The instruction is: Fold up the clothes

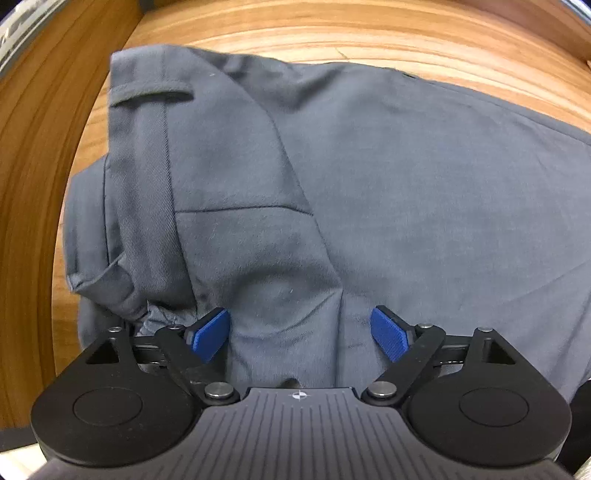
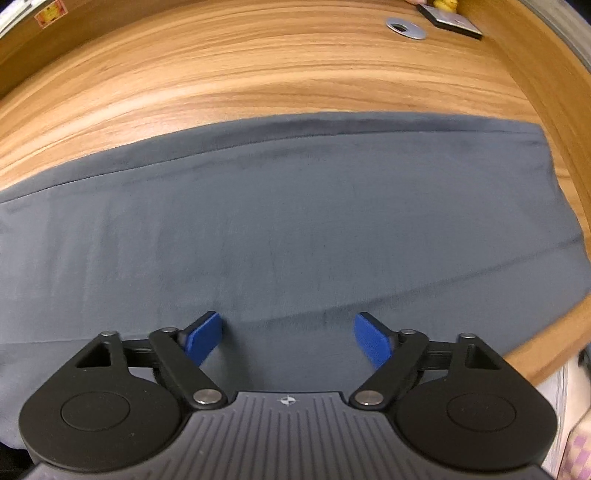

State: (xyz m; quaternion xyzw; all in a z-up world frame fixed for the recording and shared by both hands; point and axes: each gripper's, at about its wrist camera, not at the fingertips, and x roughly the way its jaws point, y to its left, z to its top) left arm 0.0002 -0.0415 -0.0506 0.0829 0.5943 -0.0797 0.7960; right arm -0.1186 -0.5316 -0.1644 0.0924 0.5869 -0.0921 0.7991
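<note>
Grey trousers (image 1: 369,177): spread on wooden table (image 1: 332,33), waistband end at 10 o'clock in left view. Left gripper (image 1: 300,334): jaws wide apart, empty, above crumpled cloth. Right gripper (image 2: 288,339): jaws wide apart, empty, over flat leg. Metal washer (image 2: 405,28): 1 o'clock, well apart.

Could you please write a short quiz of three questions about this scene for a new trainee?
1. True or false: the left claw is shut on the grey trousers.
2. What lies at the far edge of the wooden table in the right wrist view? A) a metal washer B) a red cup C) a pair of scissors
3. Fill in: the right claw is ____ above the grey cloth.

Key: 1 false, its blue pads stand apart. 2 A, the metal washer. 3 open.
</note>
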